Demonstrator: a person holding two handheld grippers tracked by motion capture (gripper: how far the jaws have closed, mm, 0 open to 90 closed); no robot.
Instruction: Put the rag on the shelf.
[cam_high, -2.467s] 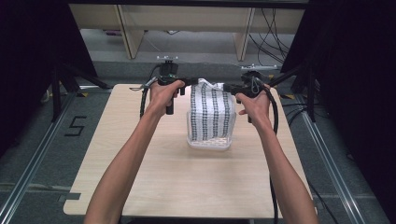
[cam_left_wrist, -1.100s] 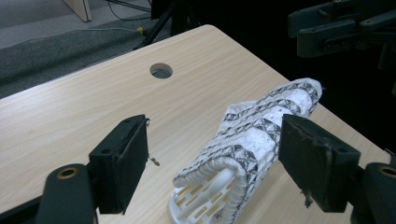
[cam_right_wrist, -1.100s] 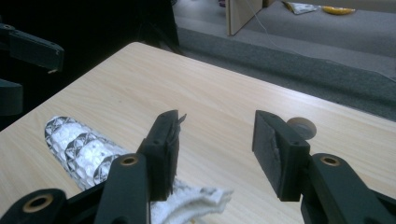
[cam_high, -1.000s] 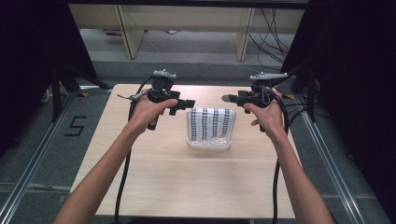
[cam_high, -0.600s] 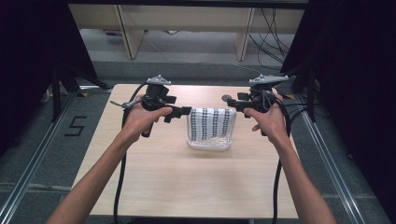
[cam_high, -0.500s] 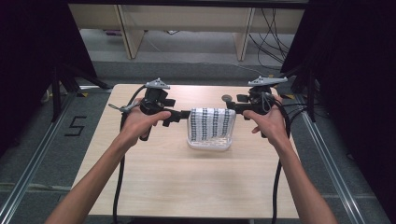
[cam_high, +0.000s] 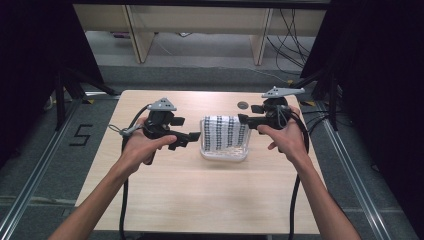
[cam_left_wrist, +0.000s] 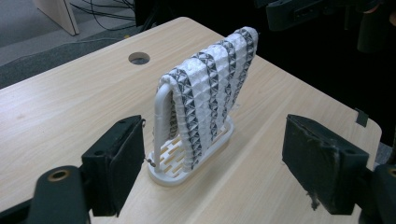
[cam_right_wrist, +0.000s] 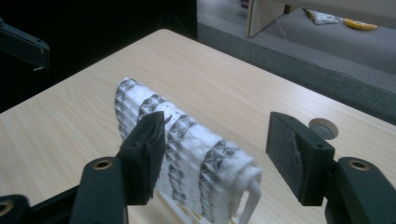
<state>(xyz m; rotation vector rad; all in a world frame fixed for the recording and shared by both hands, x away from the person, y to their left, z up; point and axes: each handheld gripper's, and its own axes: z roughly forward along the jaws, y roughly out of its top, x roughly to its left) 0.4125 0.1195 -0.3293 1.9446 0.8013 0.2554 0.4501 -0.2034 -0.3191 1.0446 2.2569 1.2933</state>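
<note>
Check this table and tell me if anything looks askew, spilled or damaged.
Little stands out. The striped cloth hangs evenly over the white rack, which stands upright on the table. One oddity: the pad on one of the left gripper's fingers looks frayed at its lower edge.

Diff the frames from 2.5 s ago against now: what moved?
Both tools let go of the black-and-white patterned cloth, now draped over the white plastic rack. The left tool and right tool drew back toward the person, jaws open either side of it. Rack and light wooden table stayed put.
</note>
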